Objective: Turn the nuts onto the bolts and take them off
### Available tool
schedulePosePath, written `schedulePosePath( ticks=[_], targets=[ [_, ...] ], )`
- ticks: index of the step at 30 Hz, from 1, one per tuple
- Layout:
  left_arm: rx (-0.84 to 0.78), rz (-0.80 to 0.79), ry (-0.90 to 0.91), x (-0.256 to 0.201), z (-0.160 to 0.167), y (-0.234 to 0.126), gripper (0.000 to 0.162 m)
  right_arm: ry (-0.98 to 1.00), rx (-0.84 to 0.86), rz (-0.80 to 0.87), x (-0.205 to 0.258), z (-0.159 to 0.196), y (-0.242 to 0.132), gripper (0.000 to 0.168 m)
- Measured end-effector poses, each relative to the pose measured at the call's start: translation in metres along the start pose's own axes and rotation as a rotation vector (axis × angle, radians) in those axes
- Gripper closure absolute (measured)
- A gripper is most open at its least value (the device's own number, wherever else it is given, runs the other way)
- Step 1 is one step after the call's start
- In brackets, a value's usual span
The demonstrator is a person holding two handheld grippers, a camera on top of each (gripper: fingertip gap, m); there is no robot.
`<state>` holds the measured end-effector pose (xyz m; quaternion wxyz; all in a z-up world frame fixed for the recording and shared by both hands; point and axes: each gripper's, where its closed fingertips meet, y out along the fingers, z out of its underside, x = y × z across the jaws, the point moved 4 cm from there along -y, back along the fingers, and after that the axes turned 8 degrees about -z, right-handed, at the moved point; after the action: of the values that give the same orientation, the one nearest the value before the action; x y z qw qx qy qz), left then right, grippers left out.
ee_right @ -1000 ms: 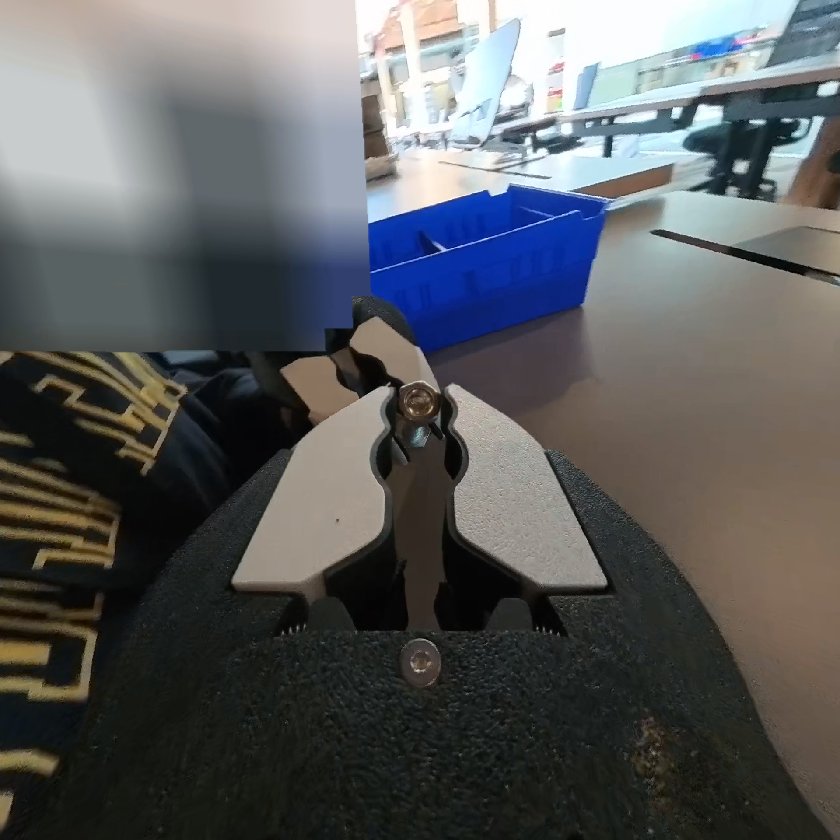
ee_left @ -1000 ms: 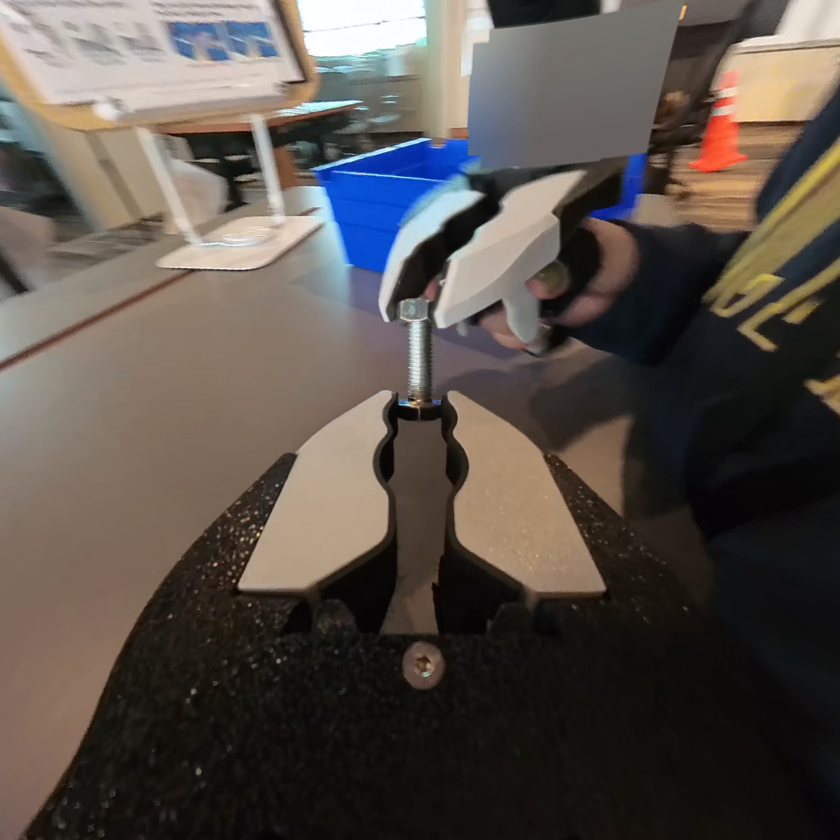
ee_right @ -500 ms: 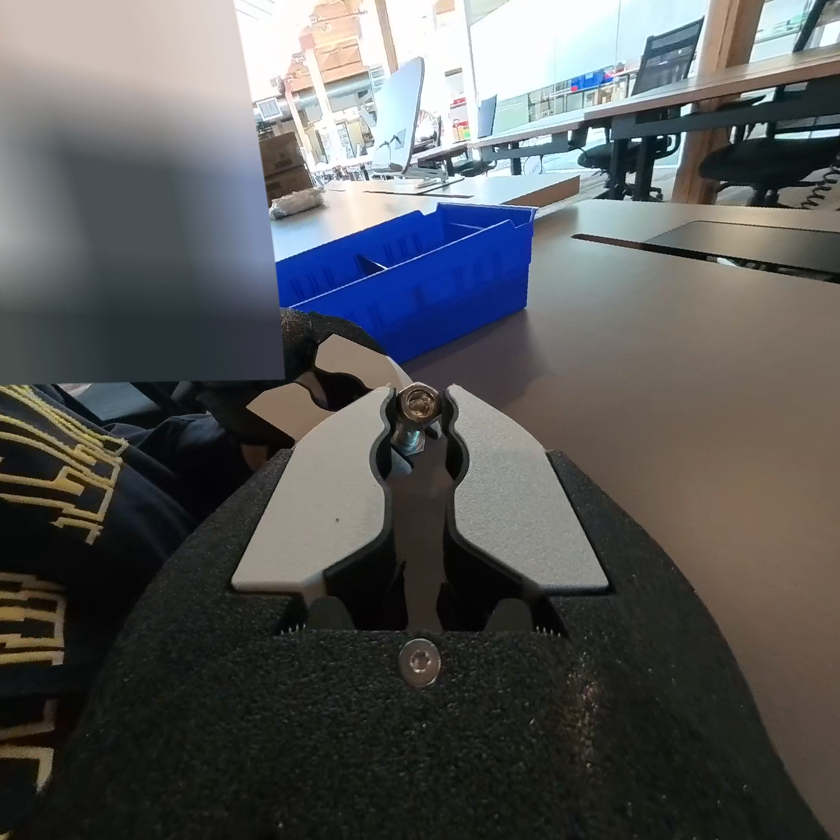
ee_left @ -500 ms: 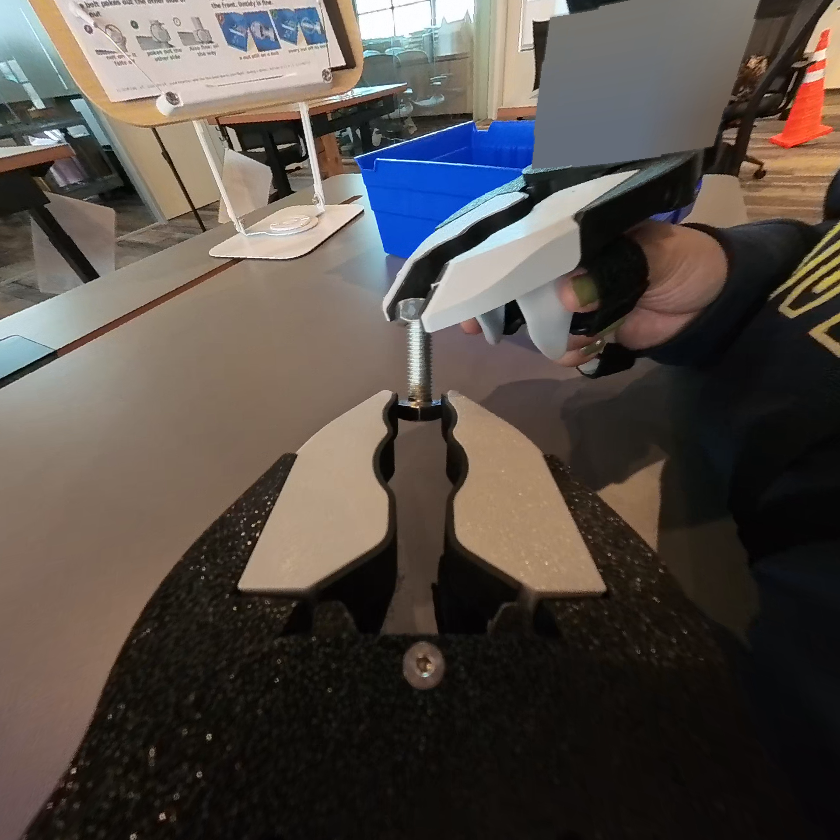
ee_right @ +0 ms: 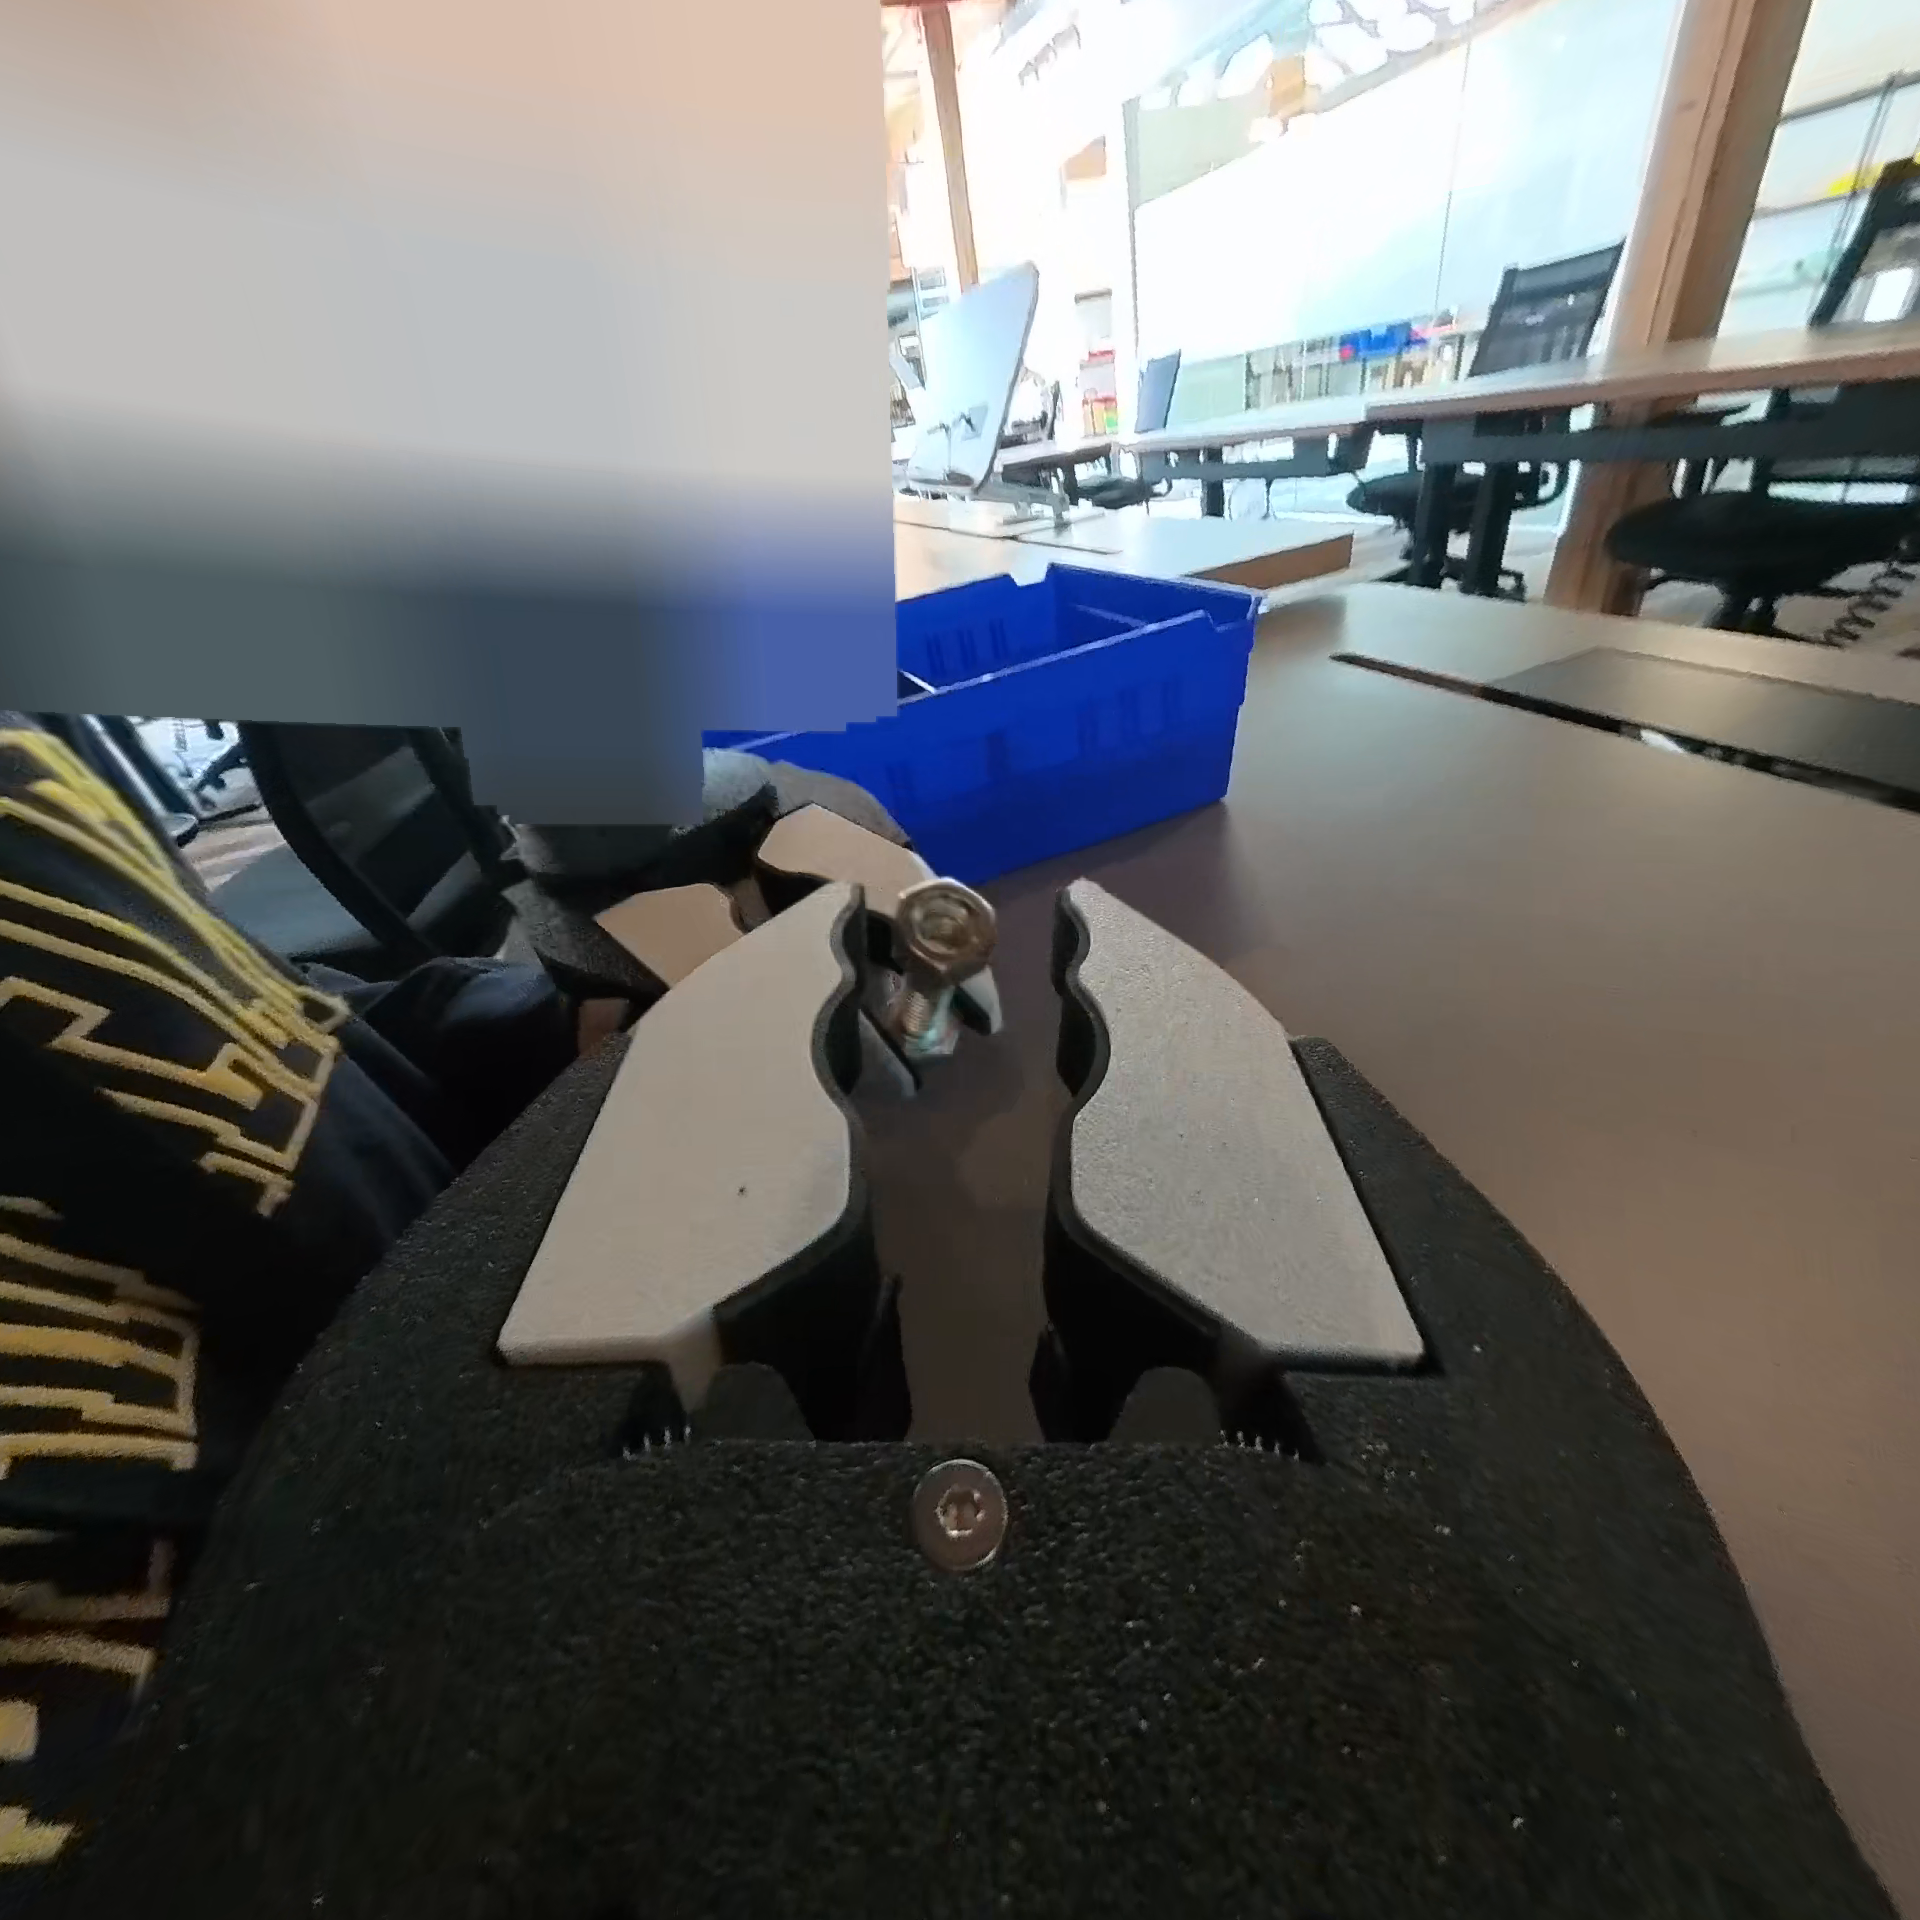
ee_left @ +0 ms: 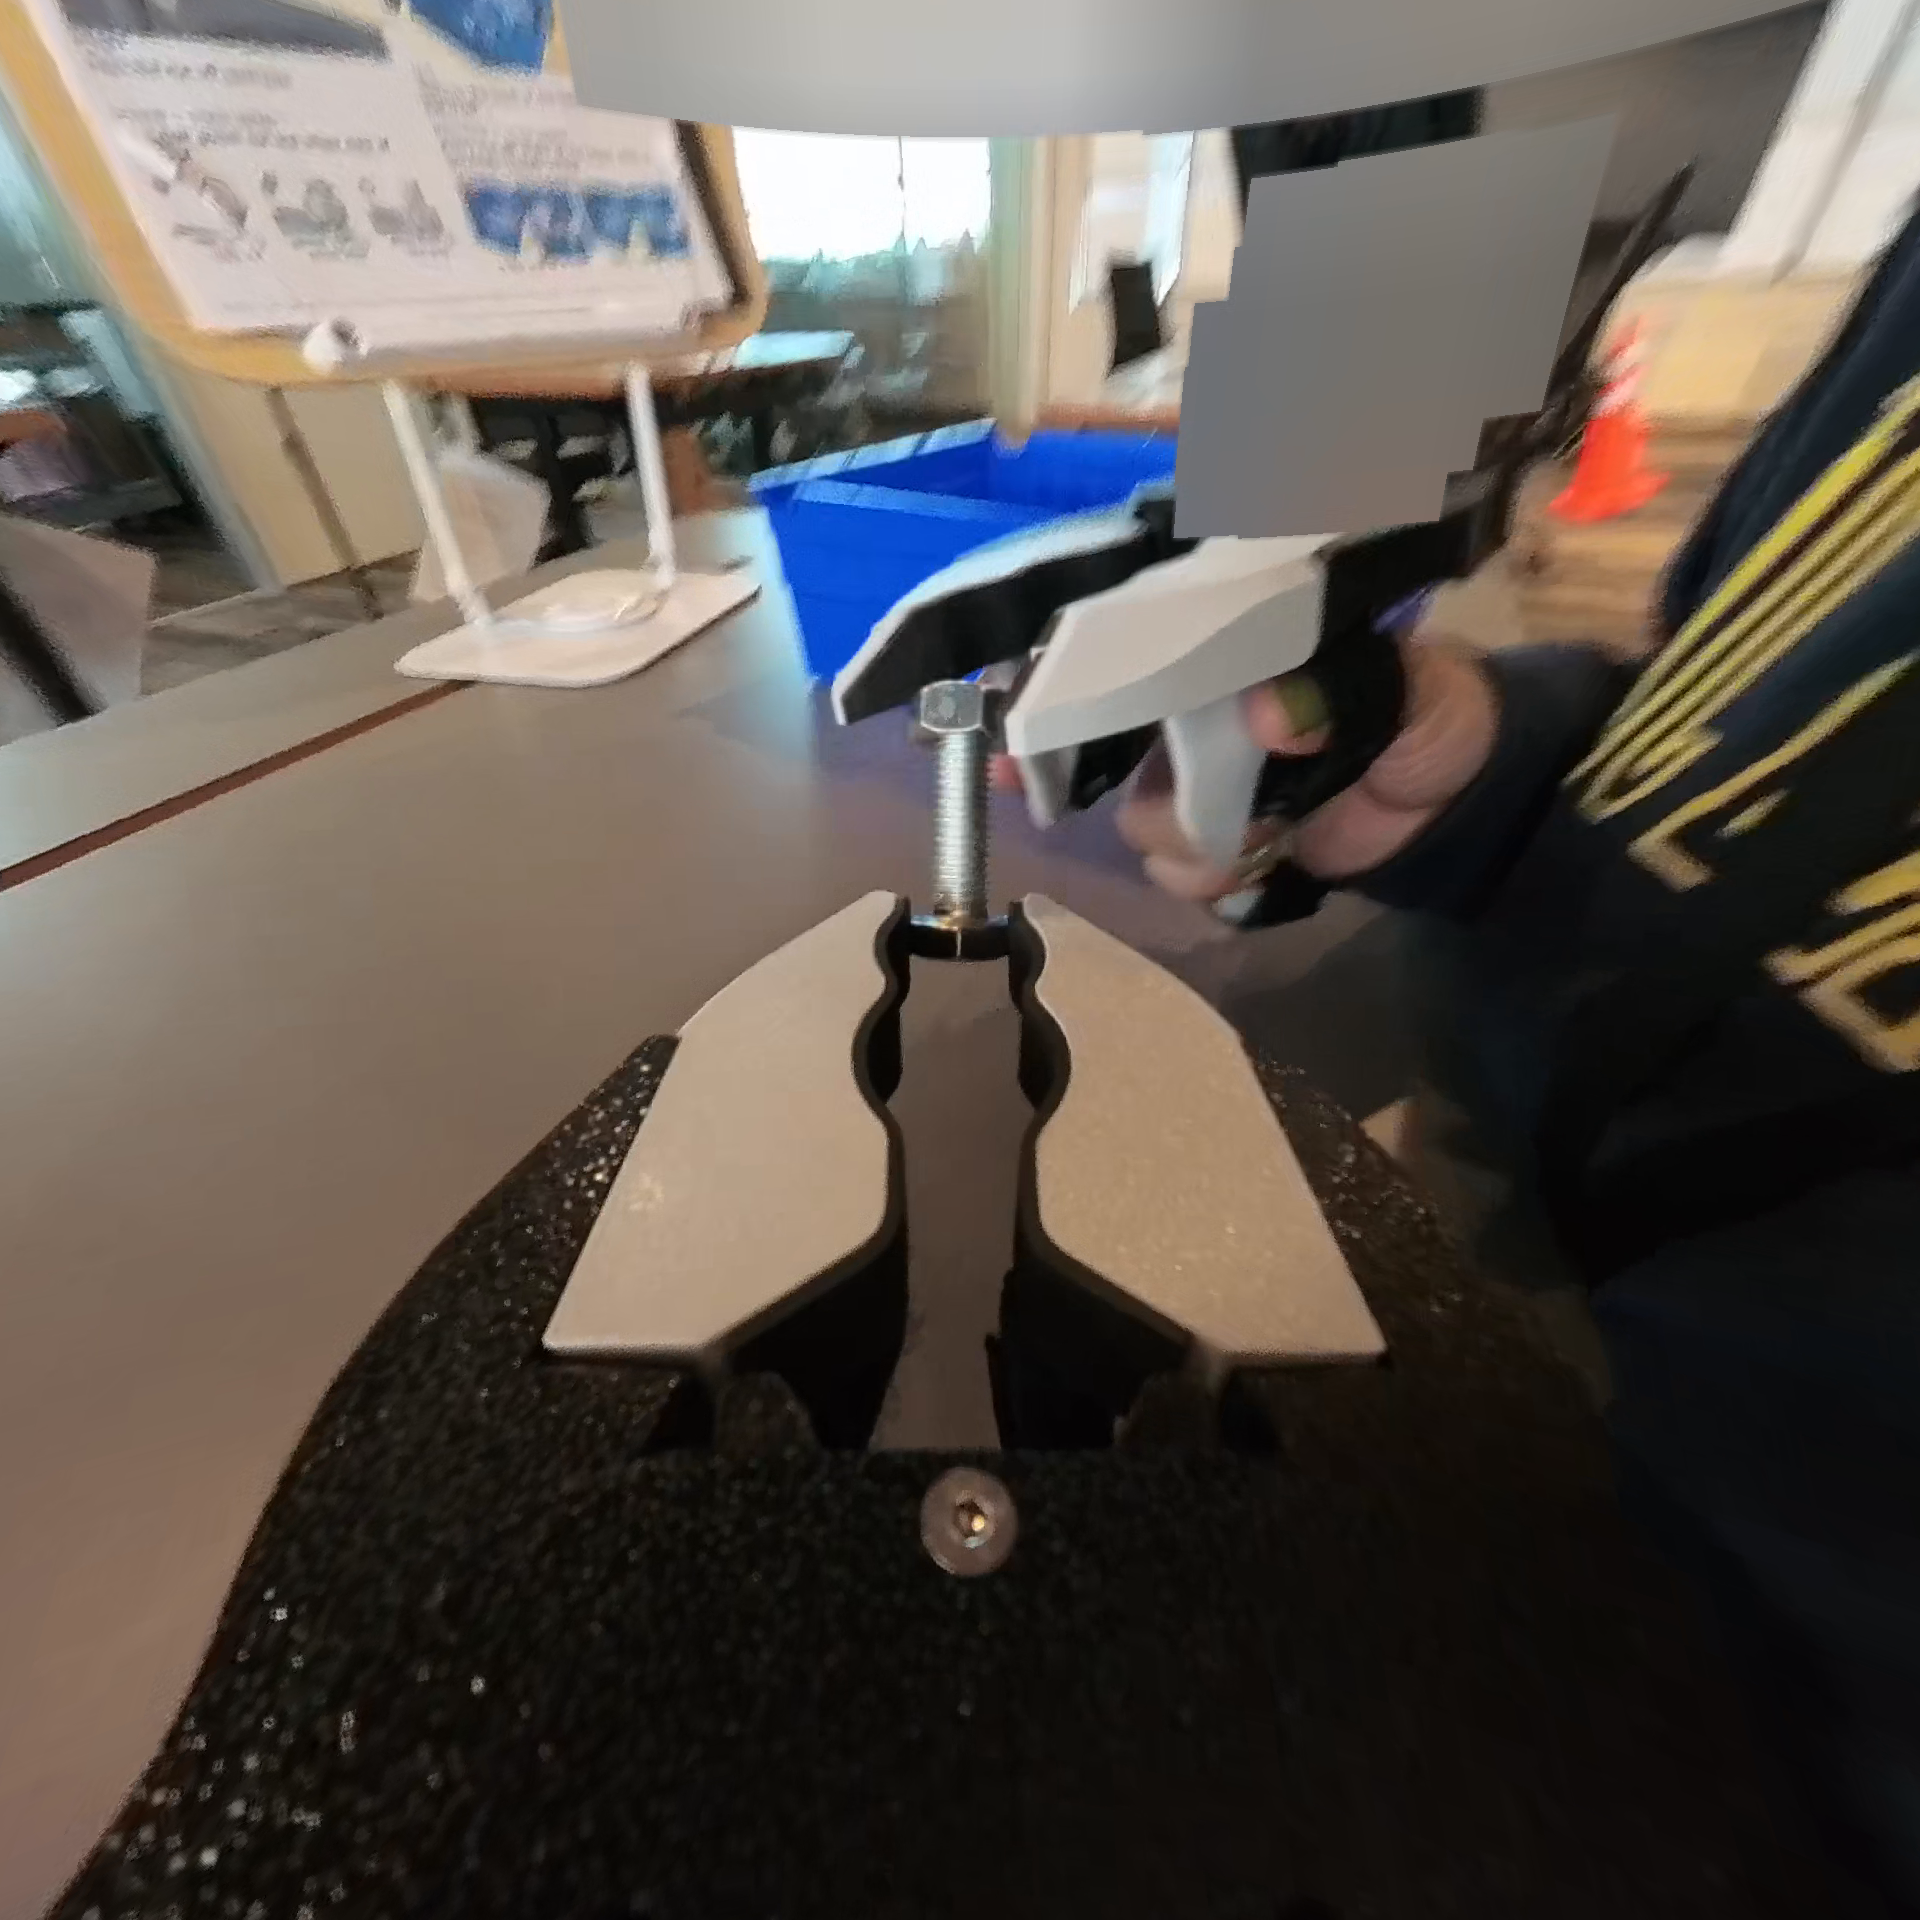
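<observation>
Half a second ago the right gripper (ee_right: 956,940) was pinched on the head of the bolt (ee_left: 958,805); now its fingers (ee_right: 717,1122) stand spread, with a clear gap between the right-hand finger and the bolt head, while the left-hand finger sits just beside it, and whether they touch cannot be told. Seen from the left wrist, that gripper hovers at the top of the bolt, its two pale fingers either side of the hex head, held by a hand (ee_left: 1371,769) in a dark sleeve with yellow pattern.

Straight ahead of the left gripper (ee_left: 958,935), at its fingertips, the nut (ee_left: 956,935) is pinched between the two tips, which are pressed in on it. From that nut the threaded bolt rises upright, head uppermost. In the right wrist view the bolt appears end-on and tilted, its head near the fingertips and its shank running down to the nut and the other gripper's tips below.

Beyond both tools a blue bin (ee_right: 1081,717) stands on the brown table (ee_left: 364,987). Left of the left gripper, farther off, a sign board on a white stand (ee_left: 582,623) rests on the same table.
</observation>
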<state>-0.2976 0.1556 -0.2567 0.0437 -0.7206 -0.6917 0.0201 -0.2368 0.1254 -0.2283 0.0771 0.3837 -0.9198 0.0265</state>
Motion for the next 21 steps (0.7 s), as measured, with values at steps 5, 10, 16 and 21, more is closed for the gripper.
schedulePosePath(
  ticks=[5, 10, 16, 21],
  targets=[
    [-0.106, 0.07, -0.107, 0.001, -0.011, -0.007, 0.145, -0.033, -0.076, -0.053, 0.007, -0.007, -0.003, 0.138],
    [-0.168, 0.222, -0.189, -0.007, -0.017, -0.011, 0.145, -0.015, -0.144, -0.171, 0.014, -0.013, -0.008, 0.138],
    [-0.138, 0.495, -0.33, -0.024, -0.017, -0.012, 0.145, 0.077, -0.185, -0.458, 0.03, -0.013, -0.011, 0.134],
    [-0.075, 0.625, -0.362, -0.038, -0.013, -0.012, 0.145, 0.046, -0.159, -0.56, 0.041, -0.01, -0.012, 0.139]
  ],
)
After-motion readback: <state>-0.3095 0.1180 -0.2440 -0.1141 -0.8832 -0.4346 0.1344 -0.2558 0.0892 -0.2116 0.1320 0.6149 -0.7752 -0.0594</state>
